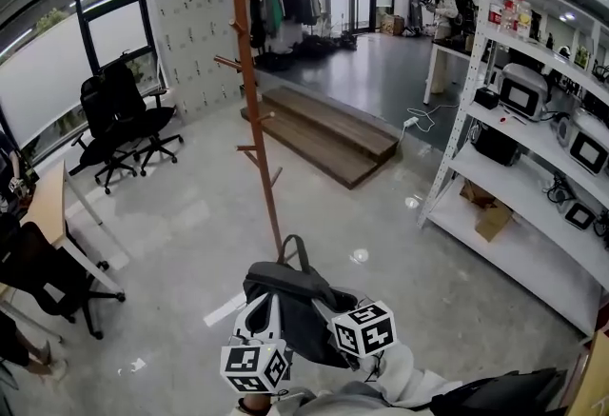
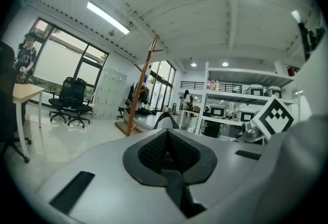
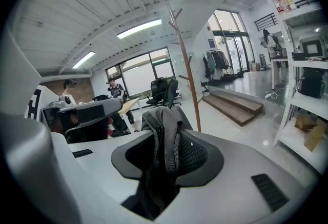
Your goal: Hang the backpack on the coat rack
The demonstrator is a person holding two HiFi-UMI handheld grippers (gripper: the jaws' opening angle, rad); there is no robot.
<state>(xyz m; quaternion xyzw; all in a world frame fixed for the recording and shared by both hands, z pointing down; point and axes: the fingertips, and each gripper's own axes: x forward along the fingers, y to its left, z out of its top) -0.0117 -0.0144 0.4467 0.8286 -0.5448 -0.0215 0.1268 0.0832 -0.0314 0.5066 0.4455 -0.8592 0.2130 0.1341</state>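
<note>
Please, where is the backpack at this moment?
In the head view, the backpack is at the bottom centre, held between the left gripper and the right gripper, just in front of the coat rack's foot.

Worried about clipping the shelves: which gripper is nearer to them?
Right. The right gripper grips the backpack on the side facing the shelves, which stand off to its right. The left gripper is at the backpack's other side, farther away.

Backpack point(image 1: 295, 305) at six o'clock, coat rack point(image 1: 252, 109) just behind it at twelve, steps point(image 1: 324, 133) behind the rack at one, shelving point(image 1: 519, 252) at three, office chairs point(image 1: 124, 114) at ten, desk point(image 1: 46, 205) at nine.
</note>
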